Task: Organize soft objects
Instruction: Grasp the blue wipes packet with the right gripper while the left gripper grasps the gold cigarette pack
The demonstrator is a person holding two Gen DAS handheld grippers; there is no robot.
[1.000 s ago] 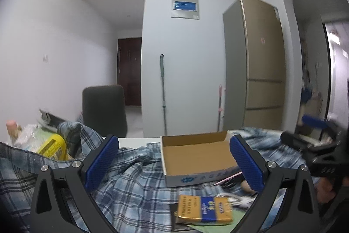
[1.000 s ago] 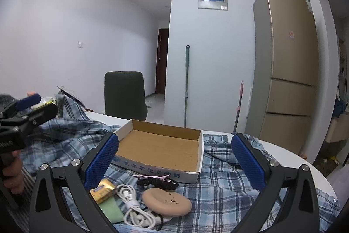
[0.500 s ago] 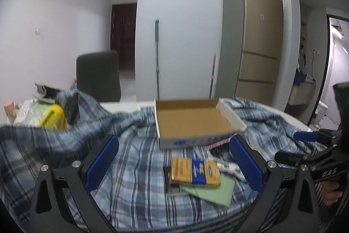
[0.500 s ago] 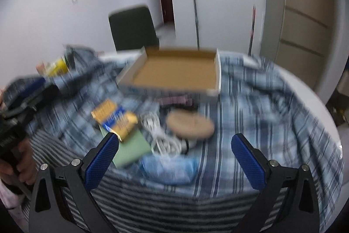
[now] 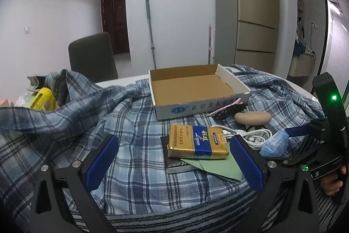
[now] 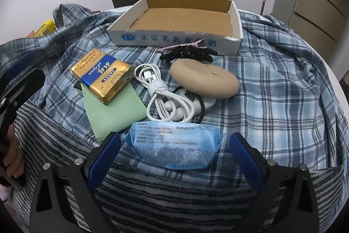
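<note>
The blue wipes pack (image 6: 174,146), soft and crinkled with "Babycare" printed across it, lies on the plaid cloth (image 6: 272,88) between the right gripper (image 6: 174,158)'s fingers, which have just narrowed slightly but don't touch it. The left gripper (image 5: 173,159) gapes wide, empty.

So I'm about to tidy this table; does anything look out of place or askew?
Yes. The box is empty while the gold pack, cable, tan pad and blue wipes pack lie loose on the rumpled plaid shirt.
</note>
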